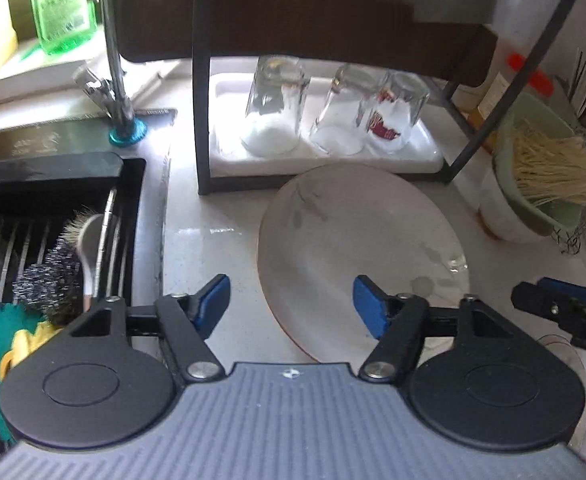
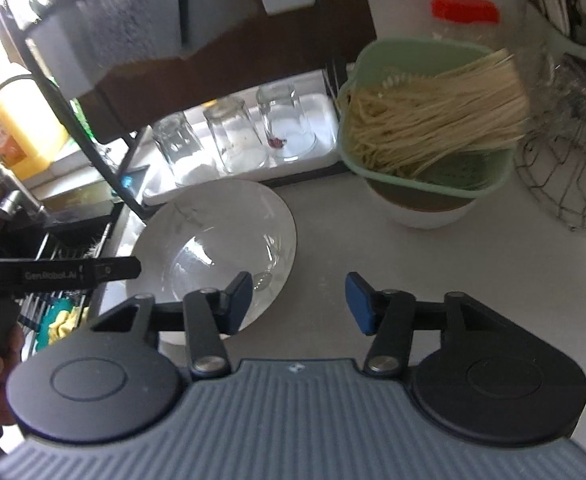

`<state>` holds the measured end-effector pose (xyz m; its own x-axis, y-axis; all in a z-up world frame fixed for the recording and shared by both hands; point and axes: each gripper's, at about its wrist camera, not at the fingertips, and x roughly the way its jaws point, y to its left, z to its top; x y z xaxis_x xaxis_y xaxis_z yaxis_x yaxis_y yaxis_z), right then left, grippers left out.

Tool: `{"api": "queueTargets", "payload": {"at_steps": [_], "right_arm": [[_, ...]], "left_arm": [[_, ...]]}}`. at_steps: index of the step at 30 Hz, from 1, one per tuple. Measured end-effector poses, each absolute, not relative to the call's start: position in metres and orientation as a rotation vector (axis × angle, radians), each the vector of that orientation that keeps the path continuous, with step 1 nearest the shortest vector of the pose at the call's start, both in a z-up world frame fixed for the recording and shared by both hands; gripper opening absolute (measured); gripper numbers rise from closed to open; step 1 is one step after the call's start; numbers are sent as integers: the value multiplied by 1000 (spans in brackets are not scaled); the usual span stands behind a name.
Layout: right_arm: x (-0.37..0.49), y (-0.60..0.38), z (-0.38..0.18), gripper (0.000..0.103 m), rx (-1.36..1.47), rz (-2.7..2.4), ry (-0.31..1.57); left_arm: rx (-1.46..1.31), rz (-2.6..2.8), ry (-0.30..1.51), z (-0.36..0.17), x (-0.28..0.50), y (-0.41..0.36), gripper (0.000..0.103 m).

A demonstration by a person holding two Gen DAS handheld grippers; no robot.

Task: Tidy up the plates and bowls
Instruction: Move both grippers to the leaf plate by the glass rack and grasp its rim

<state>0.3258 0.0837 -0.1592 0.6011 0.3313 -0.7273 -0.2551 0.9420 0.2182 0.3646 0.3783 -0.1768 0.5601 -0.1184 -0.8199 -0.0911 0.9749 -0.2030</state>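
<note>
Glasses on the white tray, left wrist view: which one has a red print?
The rightmost glass, nearest the rack's angled leg. It carries red markings on its side; the middle glass and the left glass are plain and clear. All three stand upside down.

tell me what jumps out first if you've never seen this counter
The big white plate lying flat on the pale counter, dead centre, with both open grippers, left and right, hovering near its edge. Behind it three upturned glasses stand on a white tray under the dark rack, and to the right a green basket holds pale straw-like strands.
</note>
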Motion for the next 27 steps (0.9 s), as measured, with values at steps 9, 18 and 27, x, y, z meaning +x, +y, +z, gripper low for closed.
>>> {"api": "queueTargets", "payload": {"at_steps": [9, 18, 27], "right_arm": [[359, 107, -187, 31, 149, 292, 932], [372, 122, -200, 23, 113, 250, 977], [383, 130, -209, 18, 163, 230, 979]], "left_arm": [[-188, -78, 1052, -208, 402, 393, 57], [-151, -142, 1067, -217, 433, 397, 51], [-130, -214, 1081, -220, 463, 398, 41]]}}
